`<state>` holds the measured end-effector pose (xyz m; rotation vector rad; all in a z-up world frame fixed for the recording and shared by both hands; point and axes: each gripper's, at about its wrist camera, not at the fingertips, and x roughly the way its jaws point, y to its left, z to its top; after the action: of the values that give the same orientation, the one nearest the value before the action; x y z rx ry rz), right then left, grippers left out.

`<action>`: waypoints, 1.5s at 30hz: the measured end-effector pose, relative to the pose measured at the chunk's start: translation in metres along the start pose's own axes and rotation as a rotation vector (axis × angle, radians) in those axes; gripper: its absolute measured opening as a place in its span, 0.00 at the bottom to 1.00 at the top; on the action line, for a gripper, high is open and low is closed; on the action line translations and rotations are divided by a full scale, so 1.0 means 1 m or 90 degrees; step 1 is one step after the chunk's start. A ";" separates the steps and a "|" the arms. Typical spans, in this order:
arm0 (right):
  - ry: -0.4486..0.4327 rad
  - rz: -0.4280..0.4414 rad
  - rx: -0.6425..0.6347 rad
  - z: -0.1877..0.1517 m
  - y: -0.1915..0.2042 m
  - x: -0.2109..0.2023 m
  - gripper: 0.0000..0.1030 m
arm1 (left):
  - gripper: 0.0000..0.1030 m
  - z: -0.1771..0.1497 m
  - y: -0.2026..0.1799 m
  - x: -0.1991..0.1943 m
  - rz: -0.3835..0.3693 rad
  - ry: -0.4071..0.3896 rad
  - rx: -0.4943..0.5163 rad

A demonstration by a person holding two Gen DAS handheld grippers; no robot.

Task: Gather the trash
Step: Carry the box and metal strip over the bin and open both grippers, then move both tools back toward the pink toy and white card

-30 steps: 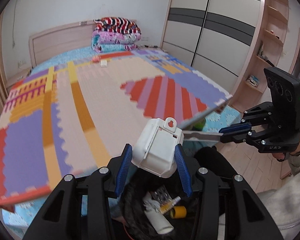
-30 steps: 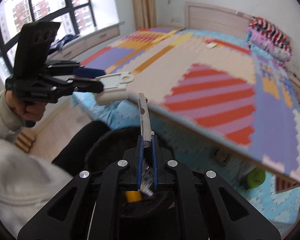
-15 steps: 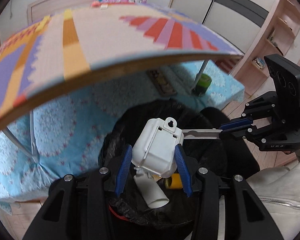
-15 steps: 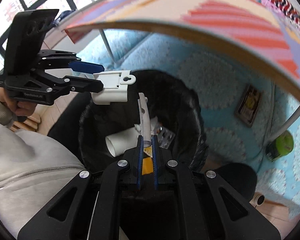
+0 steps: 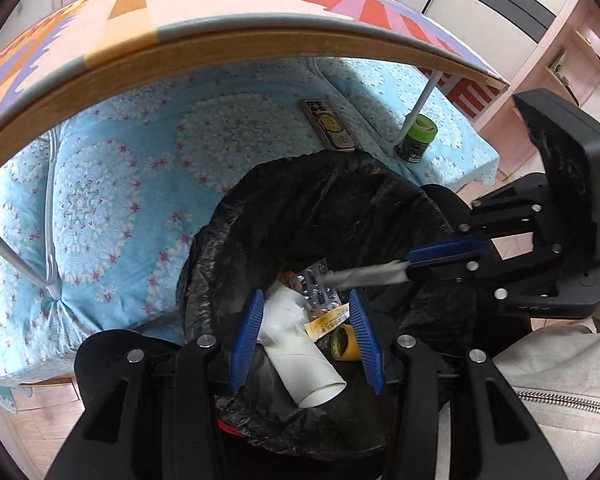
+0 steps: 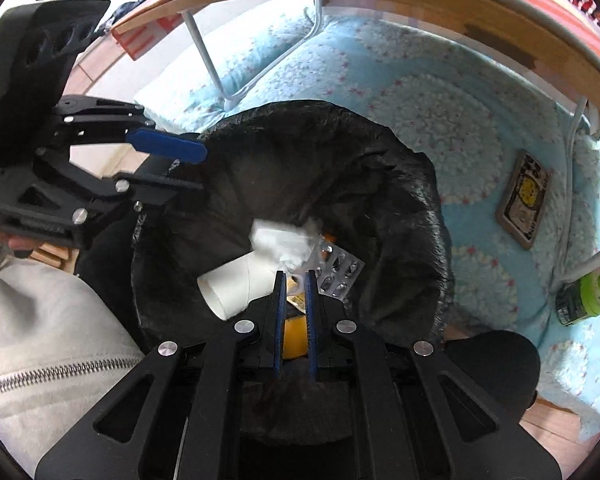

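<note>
L gripper (image 5: 306,336) jaws apart & empty, R gripper (image 6: 296,280) barely apart, both directly over bin (image 5: 320,200) w/ trash below.

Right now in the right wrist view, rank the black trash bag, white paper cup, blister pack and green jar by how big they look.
1. black trash bag
2. white paper cup
3. blister pack and green jar: they look alike, and the jar sits off at the distorted edge.

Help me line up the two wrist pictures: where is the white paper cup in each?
Left wrist: the white paper cup lies in the black trash bag, low centre, between the left tongs' fingers.
Right wrist: the cup is left of centre, beside the right tongs.
Shared landmark: the green jar.
</note>
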<state>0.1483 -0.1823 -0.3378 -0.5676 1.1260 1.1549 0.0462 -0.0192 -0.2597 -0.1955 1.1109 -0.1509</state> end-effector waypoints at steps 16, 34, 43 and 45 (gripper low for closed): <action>-0.067 -0.031 -0.012 0.011 0.002 -0.053 0.30 | 0.52 0.019 -0.015 -0.057 -0.003 -0.089 0.034; -0.185 -0.067 -0.052 0.054 0.001 -0.123 0.30 | 0.52 0.072 -0.015 -0.128 0.028 -0.202 0.089; -0.227 -0.076 -0.042 0.084 -0.011 -0.137 0.32 | 0.52 0.115 0.003 -0.142 0.060 -0.228 0.110; -0.236 -0.080 -0.038 0.092 -0.016 -0.139 0.36 | 0.52 0.126 0.009 -0.144 0.065 -0.233 0.110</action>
<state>0.2012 -0.1694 -0.1798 -0.4409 0.7311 1.1313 0.0972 0.0307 -0.0815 -0.0096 0.7365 -0.1144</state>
